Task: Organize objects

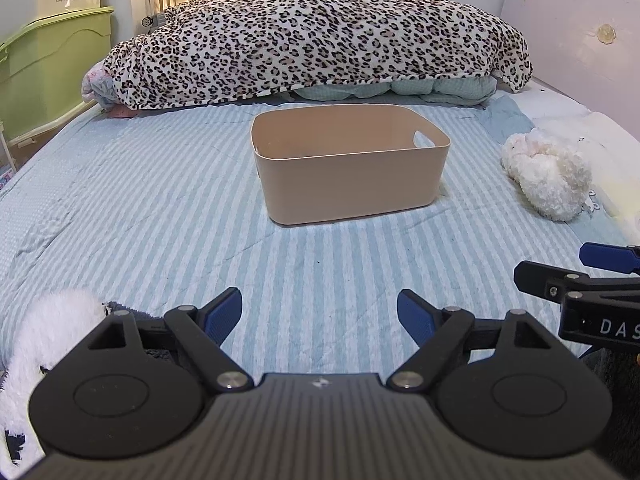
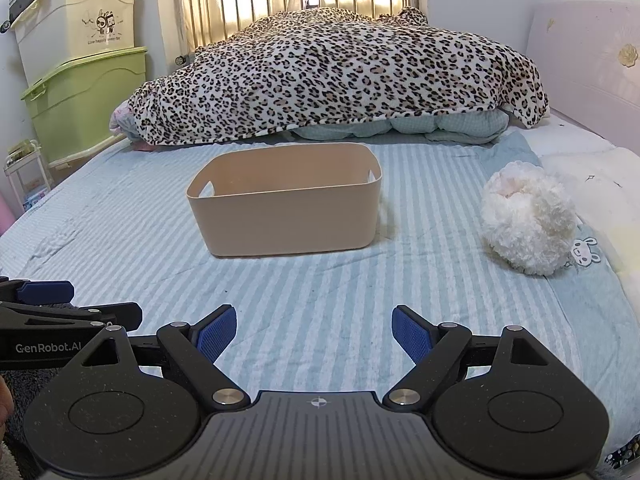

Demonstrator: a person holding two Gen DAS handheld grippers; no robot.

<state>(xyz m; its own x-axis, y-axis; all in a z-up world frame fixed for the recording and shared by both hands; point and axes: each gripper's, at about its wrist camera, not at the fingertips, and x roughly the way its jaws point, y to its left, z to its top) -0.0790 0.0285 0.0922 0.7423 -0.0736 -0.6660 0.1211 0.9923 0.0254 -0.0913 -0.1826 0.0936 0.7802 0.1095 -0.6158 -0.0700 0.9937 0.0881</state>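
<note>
my left gripper (image 1: 320,312) and right gripper (image 2: 314,330) hang released over the bed (image 2: 320,288); the fluffy white plush (image 2: 528,220) could slip short of the beige bin (image 2: 284,208).

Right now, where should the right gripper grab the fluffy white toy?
Pinch the fluffy white toy across its rounded upper bulge, coming from above and slightly from the near side. It lies loose on the striped sheet, right of the bin and apart from it, with no handle or hard edge showing. The right gripper is open and empty.
</note>
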